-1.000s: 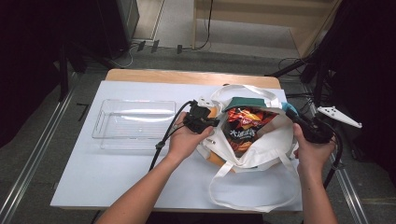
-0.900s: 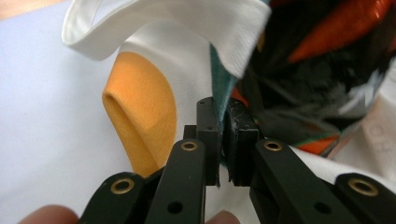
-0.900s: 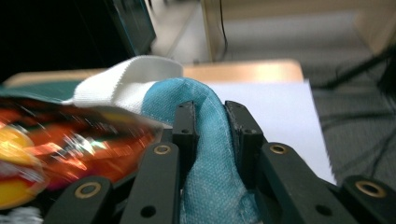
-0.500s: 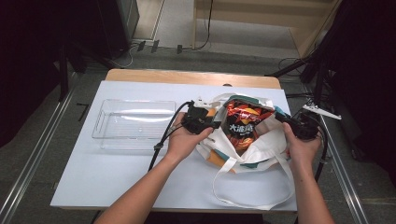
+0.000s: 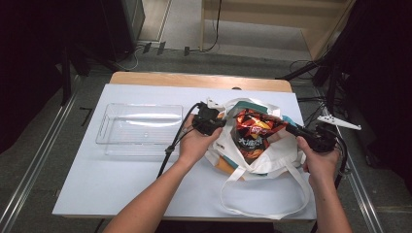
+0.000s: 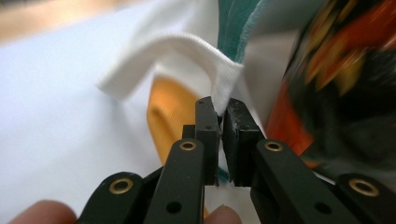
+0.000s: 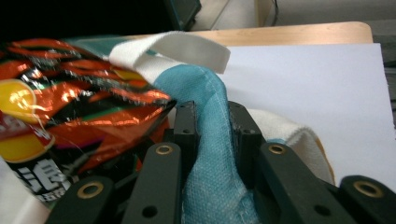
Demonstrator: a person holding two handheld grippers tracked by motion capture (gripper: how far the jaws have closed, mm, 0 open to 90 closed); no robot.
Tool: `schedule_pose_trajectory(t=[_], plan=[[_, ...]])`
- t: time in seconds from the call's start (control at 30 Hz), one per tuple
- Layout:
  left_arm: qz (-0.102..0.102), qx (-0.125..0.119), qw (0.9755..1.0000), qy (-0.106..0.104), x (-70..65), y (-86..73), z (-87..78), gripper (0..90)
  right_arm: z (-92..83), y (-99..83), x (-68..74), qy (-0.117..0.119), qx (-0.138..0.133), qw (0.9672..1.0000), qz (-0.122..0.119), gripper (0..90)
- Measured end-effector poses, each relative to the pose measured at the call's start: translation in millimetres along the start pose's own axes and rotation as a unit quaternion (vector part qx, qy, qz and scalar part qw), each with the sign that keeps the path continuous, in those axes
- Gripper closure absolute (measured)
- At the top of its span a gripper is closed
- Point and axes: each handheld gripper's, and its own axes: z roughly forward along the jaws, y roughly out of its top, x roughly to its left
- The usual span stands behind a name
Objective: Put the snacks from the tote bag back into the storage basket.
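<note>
The tote bag (image 5: 252,160) lies at the right half of the white tabletop (image 5: 121,189), a soft pouch of white woven cloth with teal lining and an orange patch on its side, its long flat strap (image 5: 262,206) looping loose toward the near edge; using the bag as landmark, a crinkled foil snack packet (image 5: 253,133), glossy orange, red and black with pale lettering, stands in its open mouth. The left claw (image 5: 218,122) sits at the bag's left rim; in the left gripper view the left claw (image 6: 220,116) is pinched nearly closed on a fold of ribbed white webbing (image 6: 219,74) at the bag's edge, its jaws having just been closing after a brief parting, the cloth between the black pads. The right claw (image 5: 291,130) is at the bag's right rim; in the right gripper view the right claw (image 7: 212,121) is clamped on a bunched ridge of teal non-woven fabric (image 7: 205,93), dimpled in texture, which bulges up between the two black jaws. A clear plastic tray (image 5: 141,128), rectangular with rounded corners and a handle slot at its end, lies to the left of the bag, just beyond the left hand (image 5: 197,143); the right hand (image 5: 318,162) grips its tool at the bag's right, near the tabletop's edge.
</note>
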Motion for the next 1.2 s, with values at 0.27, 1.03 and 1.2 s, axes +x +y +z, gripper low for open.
schedule_pose_trajectory(t=[0.27, 1.03, 1.2], plan=[[0.021, 0.041, 0.9989, 0.013, -6.2, -9.6, 12.6, 86.0, 16.2, -0.1, -9.3, -0.059, -0.018, 0.9977, 0.03, 76.3], [-0.031, -0.081, 0.9962, 0.005, -4.8, -35.1, -44.9, 49.1, -17.3, -22.0, -1.2, -0.101, -0.088, 0.991, 0.013, 47.9], [-0.025, -0.081, 0.9964, 0.005, -16.3, -50.7, -46.2, 50.0, -38.4, -21.4, 15.3, -0.087, -0.125, 0.9883, 0.009, 44.1]])
